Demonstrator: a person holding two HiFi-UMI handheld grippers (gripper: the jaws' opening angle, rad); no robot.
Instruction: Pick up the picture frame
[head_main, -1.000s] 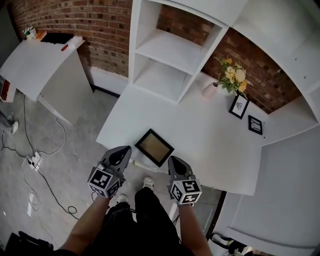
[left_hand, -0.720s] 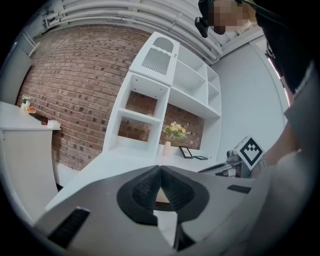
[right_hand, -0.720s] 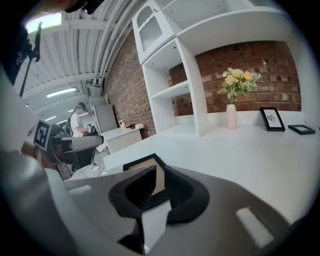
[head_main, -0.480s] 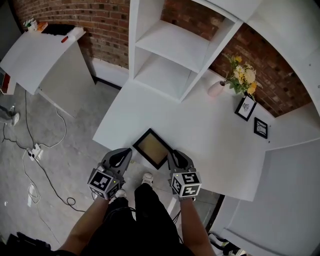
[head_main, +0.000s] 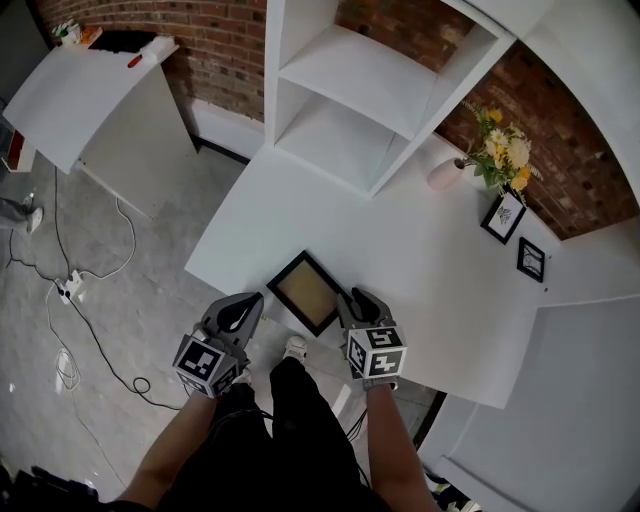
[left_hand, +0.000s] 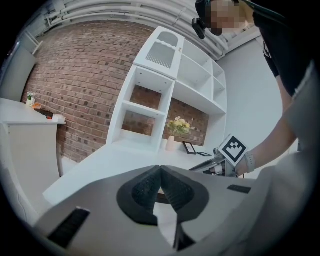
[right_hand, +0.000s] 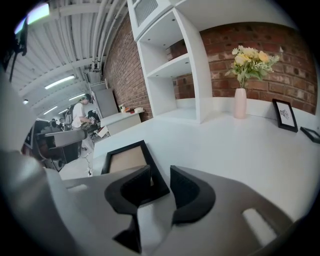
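Note:
A black picture frame (head_main: 308, 291) with a tan inside lies flat near the front edge of the white table (head_main: 430, 280). My right gripper (head_main: 352, 298) is at the frame's right corner, and its jaws are opening. In the right gripper view the frame (right_hand: 126, 159) lies just ahead, and its near corner shows in the gap of the right gripper (right_hand: 159, 176); the pads do not press on it. My left gripper (head_main: 244, 302) hangs off the table's front edge, left of the frame, with its jaws shut on nothing (left_hand: 160, 172).
A white shelf unit (head_main: 370, 90) stands at the back of the table. A vase of yellow flowers (head_main: 497, 152) and two small framed pictures (head_main: 505, 215) (head_main: 533, 258) sit at the far right. A white counter (head_main: 90, 90) stands to the left, with cables (head_main: 70, 290) on the floor.
My right gripper has gone from shut to open and has sunk forward to the frame's right corner. The left gripper has hardly moved.

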